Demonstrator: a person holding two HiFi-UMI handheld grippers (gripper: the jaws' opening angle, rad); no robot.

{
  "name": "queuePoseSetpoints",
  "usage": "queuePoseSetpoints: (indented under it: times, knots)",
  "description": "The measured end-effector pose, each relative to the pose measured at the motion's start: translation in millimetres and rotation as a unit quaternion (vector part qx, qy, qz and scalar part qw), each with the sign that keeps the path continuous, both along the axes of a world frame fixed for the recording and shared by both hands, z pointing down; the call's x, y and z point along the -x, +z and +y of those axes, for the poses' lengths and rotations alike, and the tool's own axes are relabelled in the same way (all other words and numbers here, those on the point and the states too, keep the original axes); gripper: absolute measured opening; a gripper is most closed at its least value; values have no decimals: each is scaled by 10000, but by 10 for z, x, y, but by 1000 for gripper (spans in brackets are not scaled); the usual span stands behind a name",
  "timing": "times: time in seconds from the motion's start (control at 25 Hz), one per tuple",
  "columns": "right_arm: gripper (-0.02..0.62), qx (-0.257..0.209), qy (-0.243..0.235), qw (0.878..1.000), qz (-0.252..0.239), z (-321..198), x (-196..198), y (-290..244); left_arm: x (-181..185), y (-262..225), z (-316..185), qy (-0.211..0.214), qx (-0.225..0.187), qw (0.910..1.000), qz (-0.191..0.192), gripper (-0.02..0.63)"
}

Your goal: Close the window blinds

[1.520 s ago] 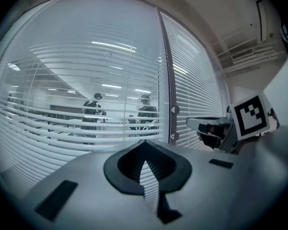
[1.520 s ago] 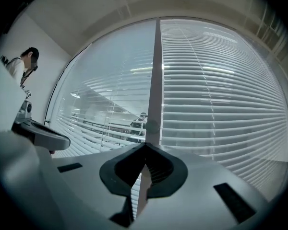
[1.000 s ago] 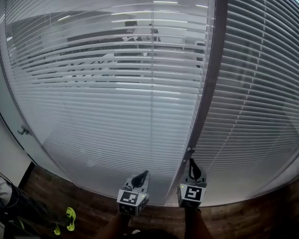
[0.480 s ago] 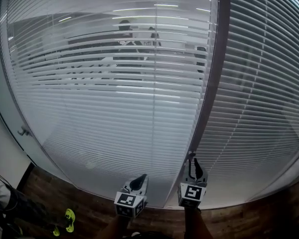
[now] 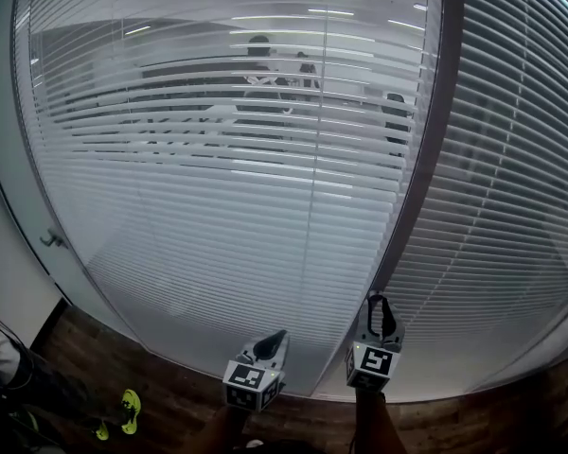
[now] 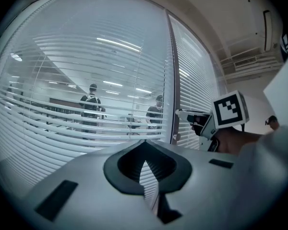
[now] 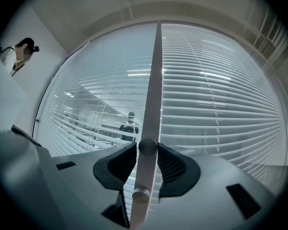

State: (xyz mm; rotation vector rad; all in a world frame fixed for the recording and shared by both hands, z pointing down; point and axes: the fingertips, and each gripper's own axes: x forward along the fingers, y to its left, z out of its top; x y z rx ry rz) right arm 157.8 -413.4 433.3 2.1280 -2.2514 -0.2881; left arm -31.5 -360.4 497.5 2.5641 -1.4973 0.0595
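Right gripper (image 5: 380,301) sat at 5 o'clock in the head view, against the grey vertical mullion (image 5: 424,168). Its jaws had just been opening and stood apart. The small round grey knob (image 7: 148,146) was between them, and the pads looked clear of it.

Left gripper (image 5: 276,335) was at 6 o'clock, jaws closed tip to tip on nothing, aimed at the glass.

The white horizontal-slat blinds of the left pane (image 5: 199,253) were open in a band from 10 to 1 o'clock, with people showing through. The lower slats read near closed. The white right-pane blinds (image 5: 511,216) at 3 o'clock looked closed.

Judgement: the knob likely needed another grip and turn.
- Square the jaws on it and clamp firmly.
- Roll the wrist with no side push.
- Watch the open band as the cue.
- The knob was small and smooth, so slip was the risk.

Surface and room: the glass was glossy and carried ceiling-light reflections. Dark wood-pattern floor (image 5: 170,386) lay at 7 o'clock with yellow-green shoes (image 5: 133,408) on it. A person (image 7: 8,56) stood by the wall at 10 o'clock in the right gripper view.
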Motion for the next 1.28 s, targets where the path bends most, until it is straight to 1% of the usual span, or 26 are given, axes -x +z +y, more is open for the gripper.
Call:
queuePoseSetpoints:
  times: [0.2,0.32,0.48,0.6,0.72,0.84,1.08,1.2,1.28]
  knots:
    - [117,47,73,10000,4,-60,-32,39,-1,101,-15,94,19,10000,-29,0]
    - [120,74,74,9999,-21,-50,-31,35,29,96,-33,37,-33,10000,43,0]
    - [118,47,69,10000,-47,-48,-24,26,43,127,-42,52,-9,10000,-16,0]
    - [118,27,39,10000,-44,-58,-27,26,27,105,-47,29,-1,10000,32,0]
    - [118,-2,16,10000,65,-54,-45,41,23,60,-32,-57,21,9999,129,0]
    - [118,-65,-8,9995,312,-70,-21,37,66,78,-42,-99,28,9999,121,0]
    - [118,-130,14,9941,1078,-78,-5,21,46,60,-41,-91,21,9999,119,0]
    - [118,-177,83,9879,1541,-65,13,30,48,74,-35,-50,14,10000,75,0]
    - [118,-137,157,9800,1979,-69,11,59,53,69,-36,-45,24,10000,71,0]
